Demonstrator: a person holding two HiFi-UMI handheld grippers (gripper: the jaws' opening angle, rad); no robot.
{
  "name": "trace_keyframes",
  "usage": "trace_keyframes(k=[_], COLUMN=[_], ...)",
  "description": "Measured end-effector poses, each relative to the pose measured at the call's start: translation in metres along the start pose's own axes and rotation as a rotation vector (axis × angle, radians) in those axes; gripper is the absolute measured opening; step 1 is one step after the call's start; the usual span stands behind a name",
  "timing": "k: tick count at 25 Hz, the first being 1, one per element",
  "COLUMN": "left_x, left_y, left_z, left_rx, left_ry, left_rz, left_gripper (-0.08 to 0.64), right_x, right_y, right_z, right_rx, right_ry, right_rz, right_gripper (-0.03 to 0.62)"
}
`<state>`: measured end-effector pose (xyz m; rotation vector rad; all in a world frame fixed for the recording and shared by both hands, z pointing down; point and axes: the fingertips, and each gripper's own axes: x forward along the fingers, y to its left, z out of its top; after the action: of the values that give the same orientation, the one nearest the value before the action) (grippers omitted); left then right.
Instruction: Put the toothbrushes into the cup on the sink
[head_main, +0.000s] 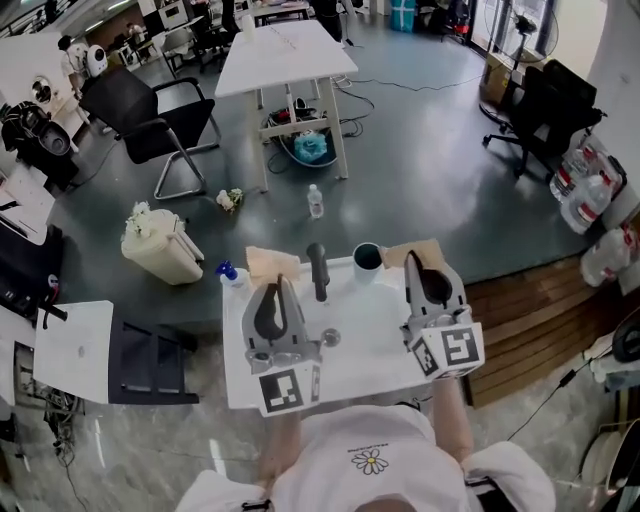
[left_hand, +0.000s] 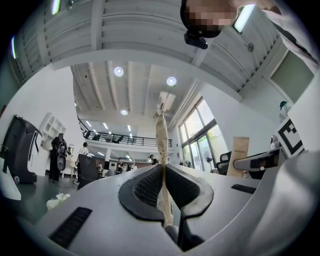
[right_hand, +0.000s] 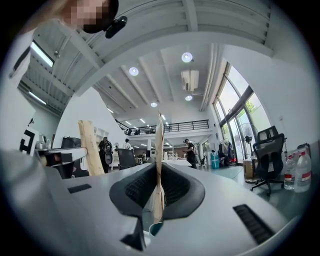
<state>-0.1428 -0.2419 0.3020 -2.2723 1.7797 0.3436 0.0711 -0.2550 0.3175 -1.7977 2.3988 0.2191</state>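
Note:
My left gripper (head_main: 273, 288) is shut on a flat tan toothbrush packet (head_main: 272, 262) over the back left of the white sink top (head_main: 375, 340). In the left gripper view that packet (left_hand: 161, 145) stands edge-on between the pads of the left gripper (left_hand: 163, 175). The right gripper (head_main: 418, 268) is shut on a second tan packet (head_main: 408, 252), which appears thin and upright (right_hand: 159, 145) in the right gripper view, clamped by the right gripper (right_hand: 159, 175). The dark cup (head_main: 367, 257) stands at the sink's back edge between the two grippers; its teal rim (right_hand: 155, 229) peeks below the right jaws.
A dark faucet (head_main: 318, 270) rises at the sink's back centre and a metal drain (head_main: 330, 338) lies in front of it. A blue-capped bottle (head_main: 229, 273) stands at the back left corner. A white bin (head_main: 160, 246) and a water bottle (head_main: 315, 201) stand on the floor beyond.

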Motion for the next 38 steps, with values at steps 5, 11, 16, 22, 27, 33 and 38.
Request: trace_keyframes(k=[5, 11, 16, 22, 27, 33, 38], left_x=[-0.005, -0.017, -0.023, -0.03, -0.031, -0.034, -0.038], left_y=[0.008, 0.02, 0.034, 0.037, 0.037, 0.04, 0.04], left_z=[0.003, 0.012, 0.013, 0.009, 0.009, 0.005, 0.005], left_rx=[0.028, 0.041, 0.048, 0.057, 0.049, 0.038, 0.042], left_ry=[0.006, 0.003, 0.018, 0.033, 0.041, 0.051, 0.06], left_rz=[0.009, 0.046, 0.088, 0.099, 0.103, 0.111, 0.103], left_gripper=[0.032, 0.032, 0.032, 0.032, 0.032, 0.032, 0.032], right_x=[0.046, 0.079, 0.091, 0.088, 0.083, 0.082, 0.08], right_y=[-0.005, -0.008, -0.007, -0.008, -0.008, -0.009, -0.008], right_z=[-0.027, -0.101, -0.148, -0.188, -0.198, -0.205, -0.204], right_rx=[0.048, 0.066, 0.004, 0.043, 0.034, 0.028, 0.037], right_ry=[0.071, 0.24, 0.37, 0.467, 0.503, 0.532, 0.534], right_rz=[0.09, 0.124, 0.131, 0.115, 0.117, 0.113, 0.107], right_gripper=[0.026, 0.026, 0.028, 0.027, 0.028, 0.028, 0.028])
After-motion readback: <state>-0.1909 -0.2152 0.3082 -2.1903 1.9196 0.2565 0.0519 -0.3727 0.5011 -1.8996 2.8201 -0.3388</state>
